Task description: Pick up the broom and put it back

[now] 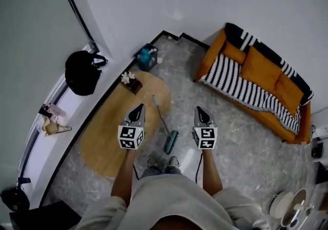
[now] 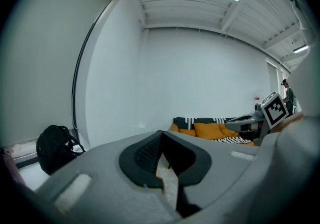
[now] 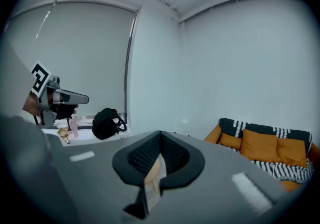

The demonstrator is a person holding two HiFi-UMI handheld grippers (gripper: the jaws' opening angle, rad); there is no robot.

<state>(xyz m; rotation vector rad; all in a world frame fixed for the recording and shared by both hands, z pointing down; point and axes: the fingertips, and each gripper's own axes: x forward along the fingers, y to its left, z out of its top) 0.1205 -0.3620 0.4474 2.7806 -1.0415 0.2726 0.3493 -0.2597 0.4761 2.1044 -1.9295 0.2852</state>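
Note:
The broom (image 1: 170,141) lies on the grey floor right in front of the person's feet, with a teal head and a thin handle running away towards the wall. It lies between the two grippers and well below them. My left gripper (image 1: 138,108) (image 2: 161,133) is held up to the broom's left, its jaws together with nothing in them. My right gripper (image 1: 200,110) (image 3: 160,133) hangs level with it on the broom's right, also shut and empty. Each gripper view looks across the room and does not show the broom.
An oval wooden table (image 1: 105,139) with a small flower pot (image 1: 131,82) stands left of the broom. An orange sofa (image 1: 261,78) with a striped throw fills the right. A black backpack (image 1: 81,72) sits on the window ledge, a teal box (image 1: 147,56) in the corner, a fan (image 1: 287,204) at bottom right.

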